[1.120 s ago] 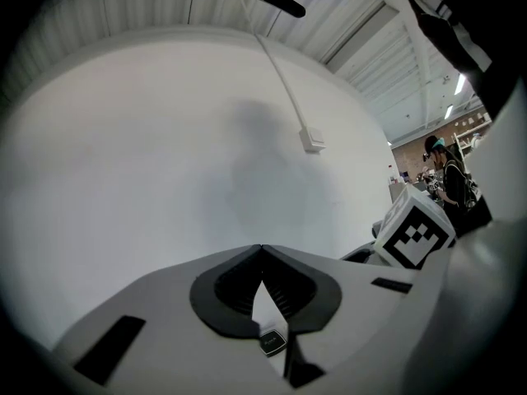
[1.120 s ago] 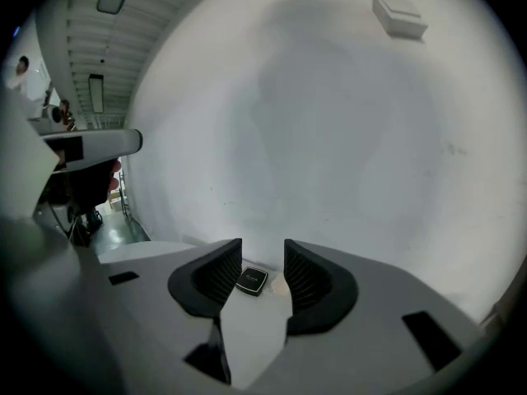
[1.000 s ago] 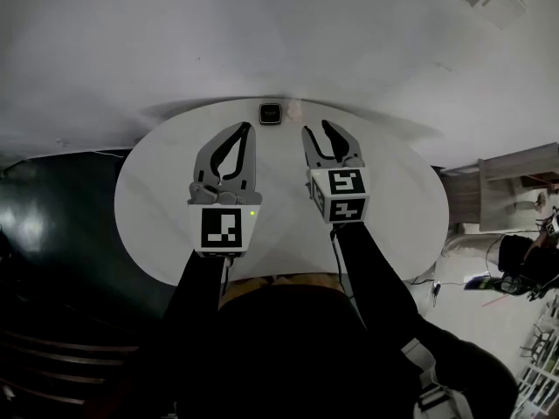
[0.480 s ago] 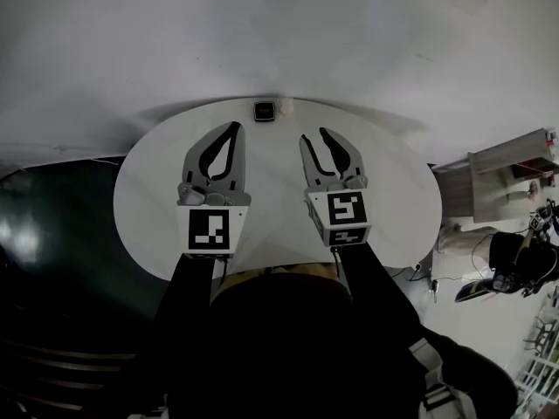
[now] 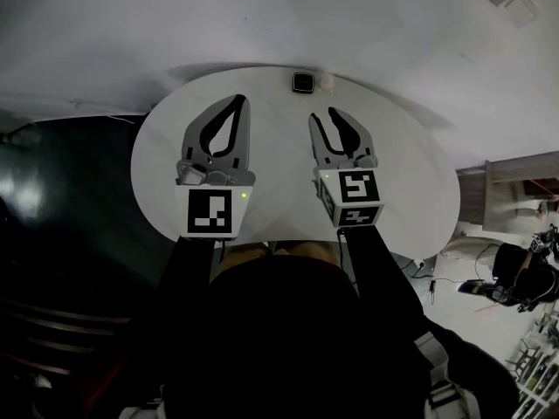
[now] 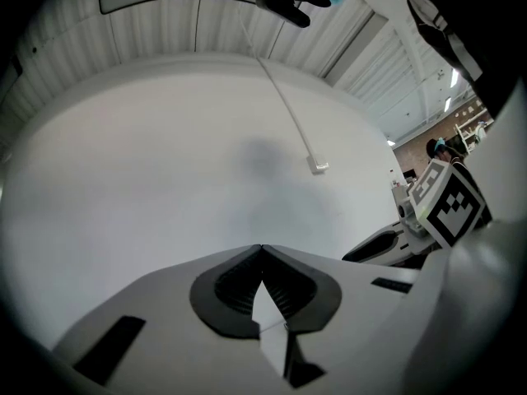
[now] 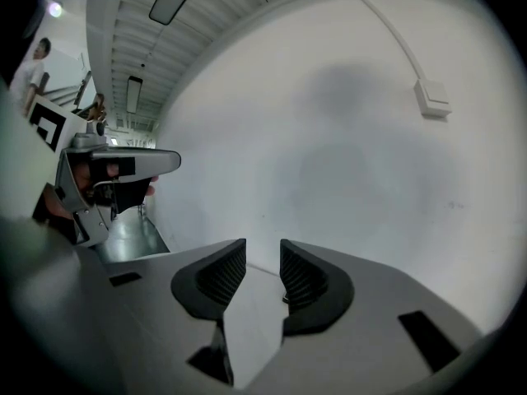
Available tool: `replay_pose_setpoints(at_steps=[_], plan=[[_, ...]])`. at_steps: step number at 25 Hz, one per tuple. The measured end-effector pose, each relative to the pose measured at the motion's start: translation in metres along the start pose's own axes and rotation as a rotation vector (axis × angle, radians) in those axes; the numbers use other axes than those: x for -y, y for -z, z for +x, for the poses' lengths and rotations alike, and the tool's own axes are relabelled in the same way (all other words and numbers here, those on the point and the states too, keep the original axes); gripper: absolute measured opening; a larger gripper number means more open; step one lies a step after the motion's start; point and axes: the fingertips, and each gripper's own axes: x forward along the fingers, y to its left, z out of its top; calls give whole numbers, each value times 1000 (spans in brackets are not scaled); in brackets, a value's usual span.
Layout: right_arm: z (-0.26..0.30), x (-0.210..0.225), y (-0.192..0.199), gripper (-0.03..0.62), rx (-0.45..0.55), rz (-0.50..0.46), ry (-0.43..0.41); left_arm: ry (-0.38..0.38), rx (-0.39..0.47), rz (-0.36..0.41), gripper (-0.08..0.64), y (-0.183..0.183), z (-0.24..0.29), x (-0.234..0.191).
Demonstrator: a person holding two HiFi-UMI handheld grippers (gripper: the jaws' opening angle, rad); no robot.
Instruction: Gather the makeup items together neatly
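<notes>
A small black square compact (image 5: 303,83) and a pale round item (image 5: 325,81) lie side by side at the far edge of the round white table (image 5: 402,173). My left gripper (image 5: 242,100) hovers over the table's left half, short of them, and its jaws meet at the tips (image 6: 262,248) with nothing between them. To the right of it, my right gripper (image 5: 325,114) points a little downward toward the two items. Its ribbed pads (image 7: 303,276) stand a narrow gap apart; the jaws have just been closing a little and hold nothing.
A white wall rises right behind the table, with a cable running down to a small box (image 6: 319,167) (image 7: 432,97). Dark floor lies to the left of the table. A wooden shelf unit (image 5: 515,182) and cluttered gear stand at the right.
Both grippers have pulled back from the two items toward me and risen a little. The right jaws stand slightly narrower.
</notes>
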Motion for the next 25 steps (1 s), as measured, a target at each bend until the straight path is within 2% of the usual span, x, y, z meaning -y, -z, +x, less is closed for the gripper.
replay_pose_setpoints(at_steps=[7, 12, 14, 19, 25], plan=[[19, -56, 0, 144, 2, -9, -58, -54, -26, 3, 17, 18, -37, -42], [26, -83, 19, 144, -47, -14, -50, -45, -12, 12, 17, 25, -57, -60], [31, -96, 37, 144, -103, -8, -62, -43, -7, 2, 17, 27, -64, -66], [49, -140, 105, 156, -314, 9, -140, -41, -25, -12, 17, 40, -77, -76], [55, -173, 186, 155, -535, 115, -182, -36, -56, -24, 17, 55, -91, -91]])
